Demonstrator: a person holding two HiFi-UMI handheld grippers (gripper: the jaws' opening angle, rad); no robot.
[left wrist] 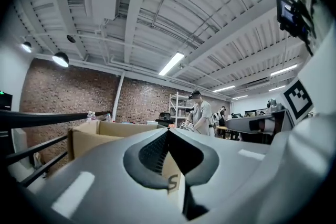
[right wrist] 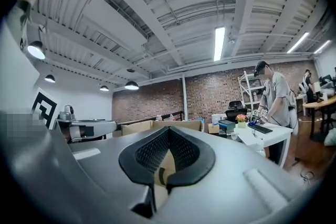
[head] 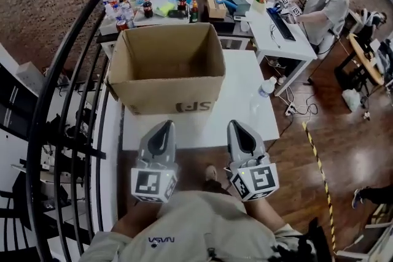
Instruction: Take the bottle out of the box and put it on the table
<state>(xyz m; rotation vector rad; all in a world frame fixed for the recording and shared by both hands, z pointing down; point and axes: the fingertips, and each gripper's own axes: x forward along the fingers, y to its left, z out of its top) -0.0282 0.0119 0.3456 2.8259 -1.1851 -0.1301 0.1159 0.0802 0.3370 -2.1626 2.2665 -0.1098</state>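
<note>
A dark curved railing [head: 73, 89] runs down the far left side. Just beside it is the white counter [head: 239, 101], and on its left and middle part stands the open cardboard box [head: 166, 92], with its flaps up and its printed front wall turned to the person who holds the tools.

In front of the box, over the near edge of the counter, is the left gripper [head: 167, 123]. Its fingers [left wrist: 152, 153] are pressed together and nothing is between them. It touches neither the box nor the counter. Next to it, a little apart, is the right gripper [head: 234, 123]. Its fingers [right wrist: 152, 152] are also together with nothing between them. Both tools point about level toward the box.

Further right, the bottle [head: 266, 87] is outside the box. It is clear with a white cap and stands upright at the right edge of the counter, well apart from both grippers.

At the far right a seated person [head: 322, 3] works at another desk [head: 282, 40].
</note>
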